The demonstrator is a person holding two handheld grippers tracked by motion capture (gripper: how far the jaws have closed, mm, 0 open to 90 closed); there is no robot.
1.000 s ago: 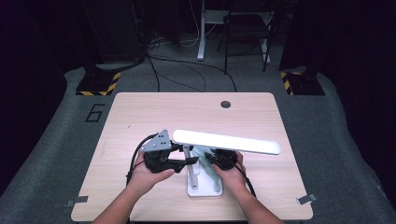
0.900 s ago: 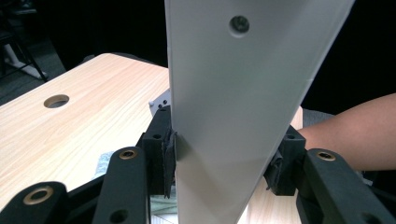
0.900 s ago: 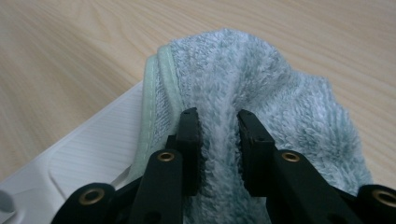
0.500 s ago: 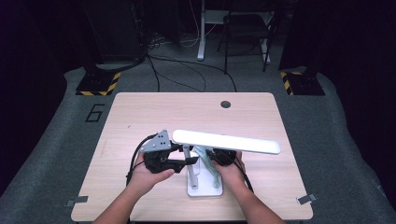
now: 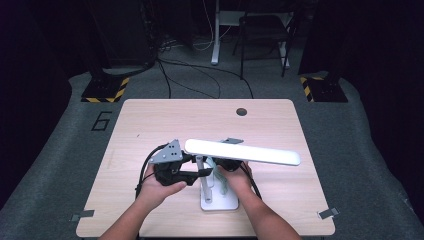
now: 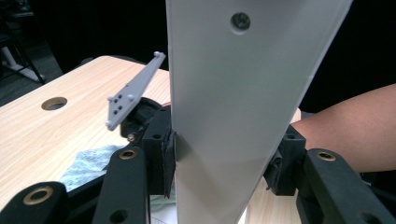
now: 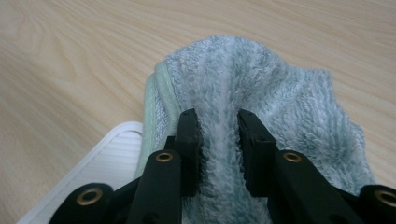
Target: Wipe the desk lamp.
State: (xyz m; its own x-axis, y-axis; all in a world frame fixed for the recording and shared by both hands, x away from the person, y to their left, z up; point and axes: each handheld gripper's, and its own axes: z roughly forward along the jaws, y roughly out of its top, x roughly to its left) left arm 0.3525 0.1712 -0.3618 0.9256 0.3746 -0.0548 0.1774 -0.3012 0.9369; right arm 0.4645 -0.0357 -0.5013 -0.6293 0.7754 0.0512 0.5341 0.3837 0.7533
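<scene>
A white desk lamp stands on the table, with a long light bar (image 5: 242,151), a thin post (image 5: 202,177) and a flat base (image 5: 222,204). My left gripper (image 5: 199,172) is shut on the post from the left. In the left gripper view its jaws (image 6: 219,158) press both sides of the flat white post (image 6: 233,107). My right gripper (image 5: 221,170), under the light bar, is shut on a pale green fluffy cloth (image 5: 223,184). In the right gripper view the cloth (image 7: 261,93) bulges between and beyond the jaws (image 7: 218,126), beside the base's corner (image 7: 93,163).
The wooden table (image 5: 150,125) has a round cable hole (image 5: 241,111) at the far middle. Dark floor, cables and chair legs lie beyond the far edge. The right gripper's grey plate (image 6: 133,91) and a hole (image 6: 53,103) are in the left gripper view.
The right hand with the cloth has shifted a little beside the lamp's post. The left gripper has stayed clamped on the post and the lamp has not moved.
</scene>
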